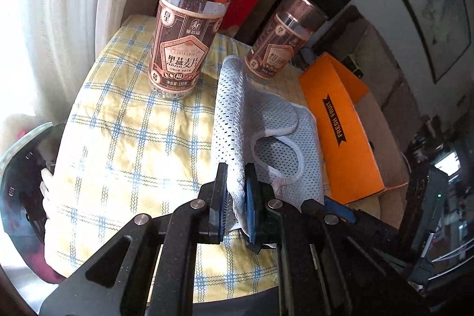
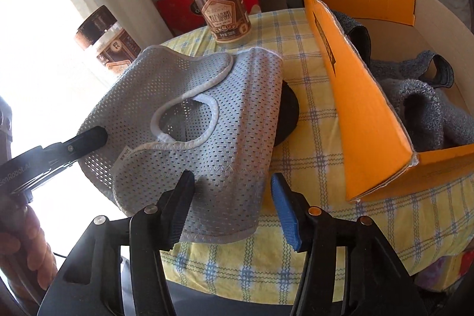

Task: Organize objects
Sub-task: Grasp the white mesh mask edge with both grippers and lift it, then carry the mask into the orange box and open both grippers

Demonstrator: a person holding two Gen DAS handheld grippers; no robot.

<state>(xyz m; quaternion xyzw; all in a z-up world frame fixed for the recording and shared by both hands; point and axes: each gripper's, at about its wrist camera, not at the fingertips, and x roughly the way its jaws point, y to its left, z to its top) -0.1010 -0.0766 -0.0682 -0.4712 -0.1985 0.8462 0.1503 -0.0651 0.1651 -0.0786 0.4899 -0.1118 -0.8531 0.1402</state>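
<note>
Sunlight from the curtained window washed over a worktop (image 2: 311, 144) under a yellow checked cloth, where two jars (image 1: 183, 43) stood. Sorting looked partly done — grey knitted items (image 2: 429, 108) already lay in the orange box (image 2: 364, 114), while a pale blue mesh vest (image 2: 207, 114) remained outside, lifted above the cloth. The left hand-held gripper (image 1: 235, 197) was pressed together on the vest's edge. The right hand-held gripper (image 2: 232, 209) was spread wide around the lower hem — not pinching it.
</note>
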